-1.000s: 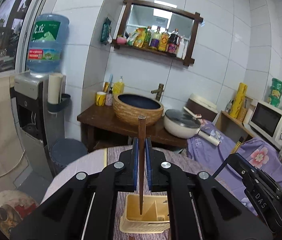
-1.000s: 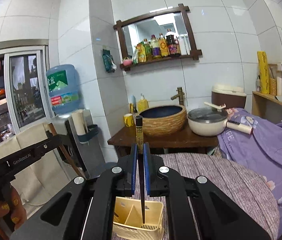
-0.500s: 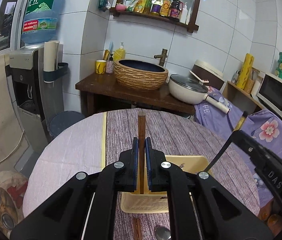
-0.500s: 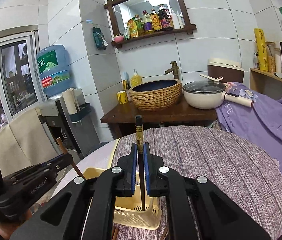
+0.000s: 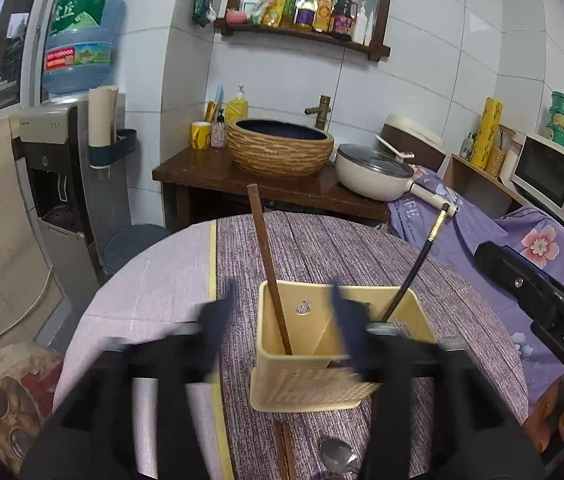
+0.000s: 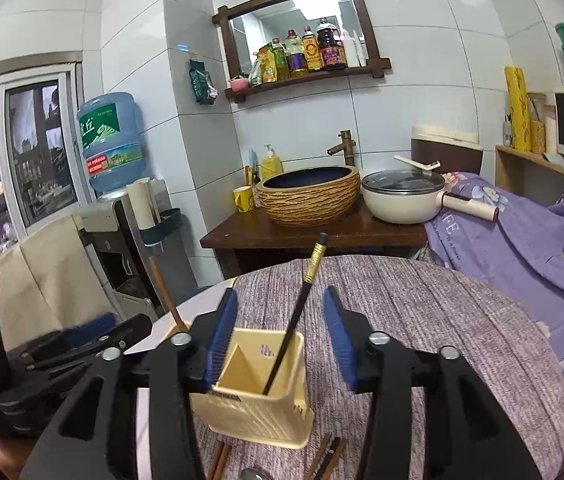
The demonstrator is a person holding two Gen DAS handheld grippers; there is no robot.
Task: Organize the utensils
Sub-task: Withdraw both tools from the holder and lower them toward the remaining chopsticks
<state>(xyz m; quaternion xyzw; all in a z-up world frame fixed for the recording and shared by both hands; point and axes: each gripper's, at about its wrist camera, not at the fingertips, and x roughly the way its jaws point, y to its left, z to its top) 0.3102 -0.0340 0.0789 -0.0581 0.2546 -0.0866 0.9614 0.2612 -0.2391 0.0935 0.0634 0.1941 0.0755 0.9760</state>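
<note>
A yellow utensil holder (image 5: 342, 344) (image 6: 257, 392) stands on the round table, split into compartments. A brown wooden chopstick (image 5: 267, 264) leans in its left compartment. A black chopstick with a gold band (image 5: 418, 264) (image 6: 302, 308) leans in its right compartment. My left gripper (image 5: 282, 312) is open and motion-blurred, its jaws either side of the holder. My right gripper (image 6: 279, 336) is open, its blue pads astride the black chopstick without touching it. More chopsticks (image 6: 328, 458) and a spoon (image 5: 338, 460) lie on the table in front of the holder.
The table wears a purple striped cloth (image 5: 322, 248). Behind it stand a wooden counter (image 5: 209, 172) with a woven basin (image 5: 279, 152) and a white pot (image 5: 374, 172). A water dispenser (image 5: 61, 152) is at the left, a microwave (image 5: 554, 176) at the right.
Both grippers have opened and let go of their chopsticks, which now lean in the holder. Both grippers were shut on them half a second ago.
</note>
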